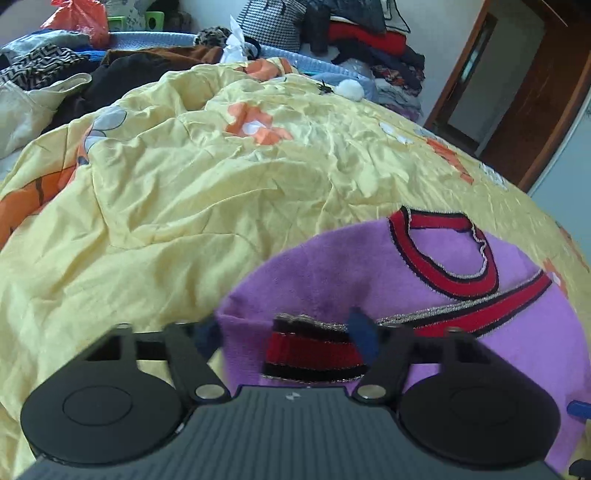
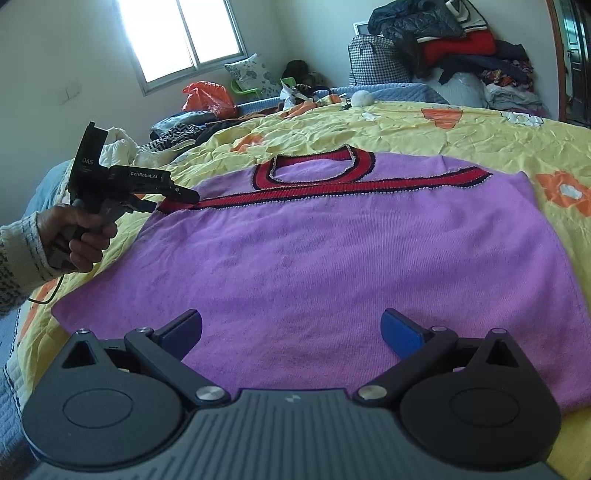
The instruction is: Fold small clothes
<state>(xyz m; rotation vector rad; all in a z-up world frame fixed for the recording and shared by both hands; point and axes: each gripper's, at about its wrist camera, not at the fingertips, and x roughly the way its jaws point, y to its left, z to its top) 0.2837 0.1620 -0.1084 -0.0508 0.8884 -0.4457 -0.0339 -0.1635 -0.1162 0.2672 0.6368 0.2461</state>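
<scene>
Purple knitted sweater with red-and-black striped trim (image 2: 332, 258) lies flat on the crumpled yellow flower-print bedspread (image 2: 461, 133), collar toward the far edge of the bed, hem toward the near edge.

Left gripper (image 1: 291, 336): blurred in its own view. Its blue fingers (image 1: 364, 338) flank a folded bit of the striped trim at the sweater's left corner; cannot tell whether the pads actually press on it. In the right wrist view its tip sits at the left end of the striped band, touching or just above the fabric. A hand in a cream knitted sleeve (image 2: 79, 236) holds its grip, off the left edge of the bed.

Right gripper (image 2: 291, 332): jaws spread wide, nothing between them, over the sweater's near hem.

Far side of the bed: white pompom (image 2: 361, 98), orange plastic bag (image 2: 208, 98), houndstooth bag (image 2: 380, 61) under a pile of dark and red clothes (image 2: 458, 44). Window (image 2: 184, 33) on the back wall.
</scene>
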